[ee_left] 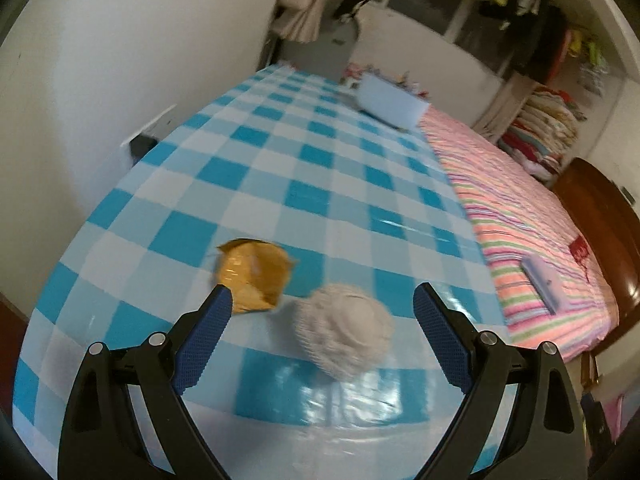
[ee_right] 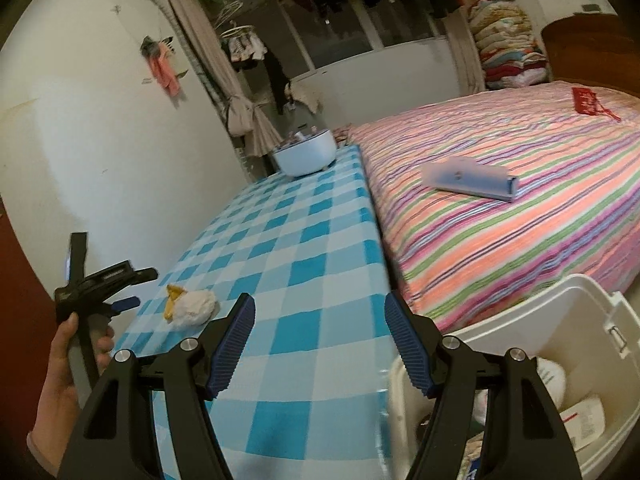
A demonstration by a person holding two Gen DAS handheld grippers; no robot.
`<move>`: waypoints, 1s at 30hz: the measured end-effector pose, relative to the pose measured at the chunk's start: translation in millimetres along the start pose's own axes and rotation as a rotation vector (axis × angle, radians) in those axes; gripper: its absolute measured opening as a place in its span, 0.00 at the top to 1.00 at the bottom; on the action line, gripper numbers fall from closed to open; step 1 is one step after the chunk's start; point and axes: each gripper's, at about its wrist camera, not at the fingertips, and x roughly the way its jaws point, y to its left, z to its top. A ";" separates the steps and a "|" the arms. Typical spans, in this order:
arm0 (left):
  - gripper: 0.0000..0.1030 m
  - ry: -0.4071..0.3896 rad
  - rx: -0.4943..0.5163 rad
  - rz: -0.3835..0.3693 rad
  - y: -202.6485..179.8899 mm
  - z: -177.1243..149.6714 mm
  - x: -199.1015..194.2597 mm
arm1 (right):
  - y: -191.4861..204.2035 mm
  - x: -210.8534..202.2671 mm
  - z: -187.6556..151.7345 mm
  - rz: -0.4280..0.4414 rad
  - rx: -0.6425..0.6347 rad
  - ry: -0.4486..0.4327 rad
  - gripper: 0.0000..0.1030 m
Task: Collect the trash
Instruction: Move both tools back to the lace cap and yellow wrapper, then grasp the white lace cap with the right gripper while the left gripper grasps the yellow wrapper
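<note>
Bed: we see its striped cover running flush along the tabletop's right edge, with a flat pale box lying on it.
Tabletop: we find the blue-checked cloth mostly bare; its left edge runs close to the white wall, and a white tub sits at its far end.
Bin: we see the white bin below the tabletop's near right corner, beside the bed, with scraps already inside.
Left gripper: we hold it spread wide, empty, low over the tabletop's near part; the white wad sits between its fingers, untouched as far as we can tell.
Right gripper: we hold it spread wide and empty, over the tabletop's near right edge by the bin.
White wad: crumpled, near the tabletop's left edge.
Yellow wrapper: just left of the wad, touching or nearly so.
</note>
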 end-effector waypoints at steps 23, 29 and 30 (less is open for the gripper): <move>0.12 0.167 -0.080 0.154 31.5 13.4 66.9 | 173.6 172.5 4.3 0.325 -0.363 0.345 0.36; 0.12 0.182 -0.090 0.155 34.6 15.7 71.1 | 201.4 206.7 -6.2 0.290 -0.497 0.397 0.36; 0.12 0.186 -0.089 0.154 35.0 15.9 72.8 | 203.3 214.6 -8.5 0.283 -0.509 0.414 0.36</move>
